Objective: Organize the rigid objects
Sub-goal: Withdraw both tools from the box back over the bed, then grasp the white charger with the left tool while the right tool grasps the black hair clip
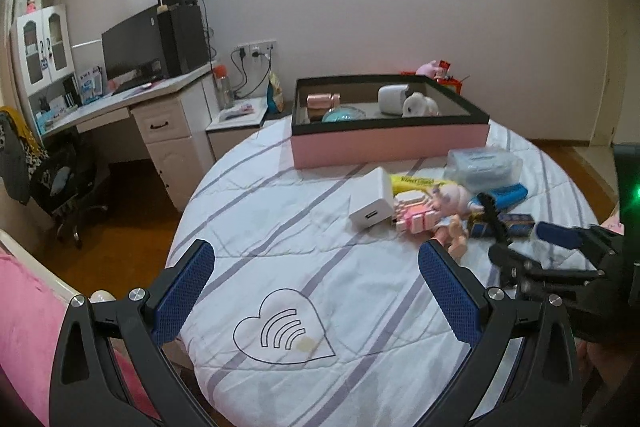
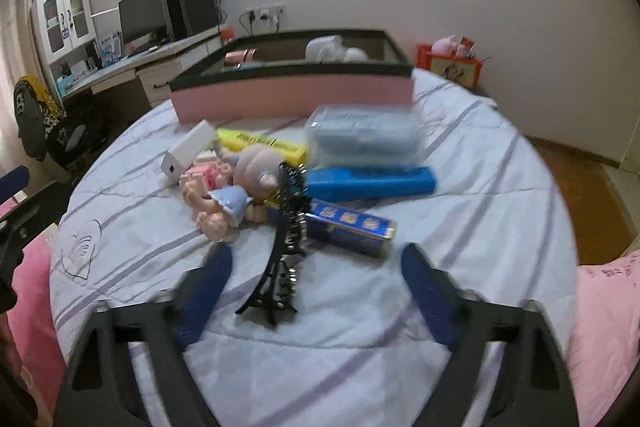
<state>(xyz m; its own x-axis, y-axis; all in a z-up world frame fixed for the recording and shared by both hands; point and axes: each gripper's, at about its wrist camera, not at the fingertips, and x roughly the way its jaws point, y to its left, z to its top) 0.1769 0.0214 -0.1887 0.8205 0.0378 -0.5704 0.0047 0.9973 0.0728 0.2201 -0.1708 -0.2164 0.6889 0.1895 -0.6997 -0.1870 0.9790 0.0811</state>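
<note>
From the left wrist camera, the left gripper (image 1: 316,291) hangs over the near part of the bed (image 1: 280,227) with its blue pads spread wide and nothing between them, above a heart outline printed on the striped cover. Toward the bed's far edge stands a pink box (image 1: 390,145) with a dark rim, holding a white device, a pink item and a teal dish. In front of it, toward the right edge, lies the clutter: a white charger (image 1: 372,205), a doll (image 1: 444,215), a yellow tube (image 1: 416,183), a clear plastic case (image 1: 482,165) and a blue case (image 1: 506,195). The right gripper (image 1: 516,239) reaches in from the right beside that pile. From the right wrist camera (rather blurred), the right gripper (image 2: 316,283) is spread open and empty, its pads either side of a black hair clip (image 2: 284,243) lying on the cover, not touching it. Just beyond lie a blue printed box (image 2: 352,227), the doll (image 2: 236,187), the blue case (image 2: 372,181) and the pink box (image 2: 296,93).
</note>
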